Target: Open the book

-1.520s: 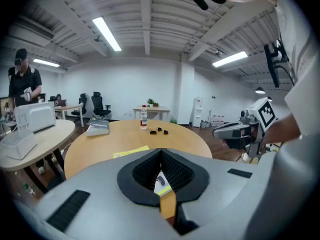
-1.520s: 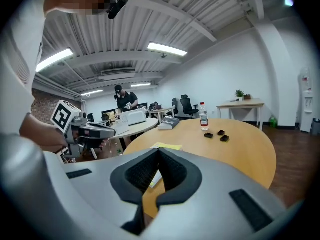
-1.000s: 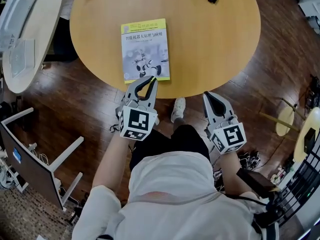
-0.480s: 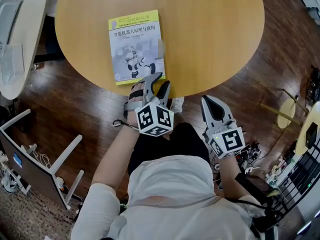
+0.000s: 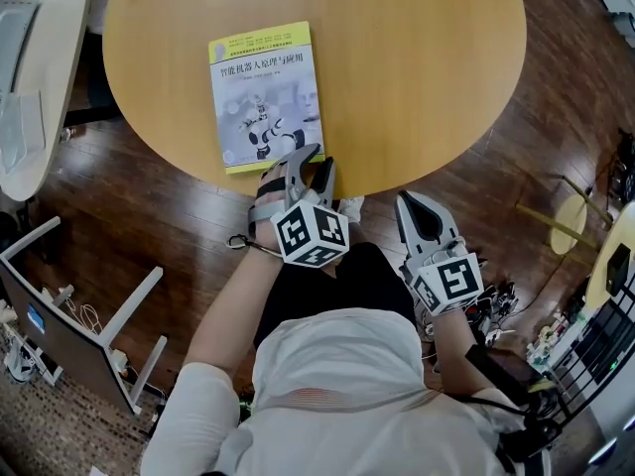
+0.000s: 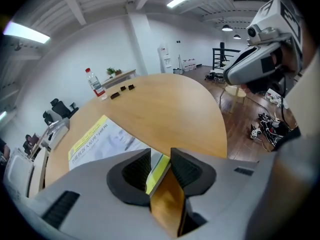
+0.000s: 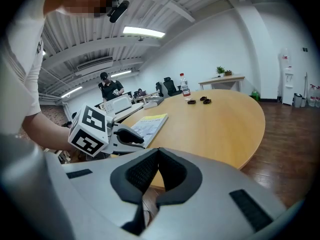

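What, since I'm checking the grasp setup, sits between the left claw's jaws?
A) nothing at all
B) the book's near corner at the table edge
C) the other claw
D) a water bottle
B: in the left gripper view the book's yellow corner and the table's edge show between the jaws of the left claw, which stand apart, having just opened wide and closed slightly.

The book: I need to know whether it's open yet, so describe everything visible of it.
The book is a paperback, closed, lying flat, cover up, by the round wooden table's near edge. Yellow bands top and bottom frame a grey robot picture under dark title print. Its near right corner sits between the left gripper's jaws, which have just been opening and stand apart, not clamping it.
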